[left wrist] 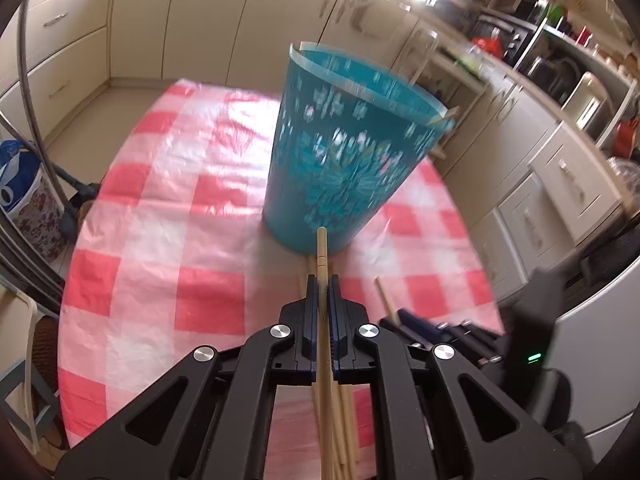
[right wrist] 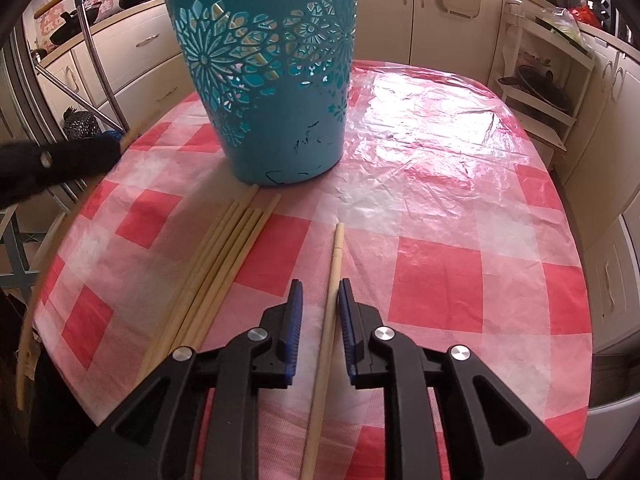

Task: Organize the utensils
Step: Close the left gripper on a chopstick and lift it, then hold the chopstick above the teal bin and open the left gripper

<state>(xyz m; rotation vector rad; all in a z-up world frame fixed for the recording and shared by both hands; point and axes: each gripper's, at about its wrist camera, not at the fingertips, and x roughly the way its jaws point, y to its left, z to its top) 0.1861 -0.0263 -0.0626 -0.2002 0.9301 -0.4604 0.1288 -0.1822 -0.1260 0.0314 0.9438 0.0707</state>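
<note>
Left tongs (left wrist: 322, 288) are clenched on one chopstick (left wrist: 322, 256), their blue pads pressed against both its sides; the stick runs straight out between the fingers, its end pointing at the foot of the basket (left wrist: 344, 148). This view is smeared with motion, so the basket's flower pattern reads only as streaks. In the right wrist view the same tongs appear as a dark blur at the worktop's left edge, with a pale stick tip poking out.

Right tongs (right wrist: 320, 292) stand slightly parted, pointing down at the worktop (right wrist: 460, 184). A single stick (right wrist: 334, 272) lies between the pads with a gap showing on either side, so nothing is being squeezed; it rests on the red and white checked cloth near the front edge.

A bundle of sticks (right wrist: 224, 256) lies just left of that single one, side by side, fanned a little, their far ends close to the basket's base and one apparently touching it. The teal basket stands upright toward the worktop's back left part, its wall pierced with flower cutouts.

Cream cabinets (right wrist: 436, 12) ring the room behind the worktop.
</note>
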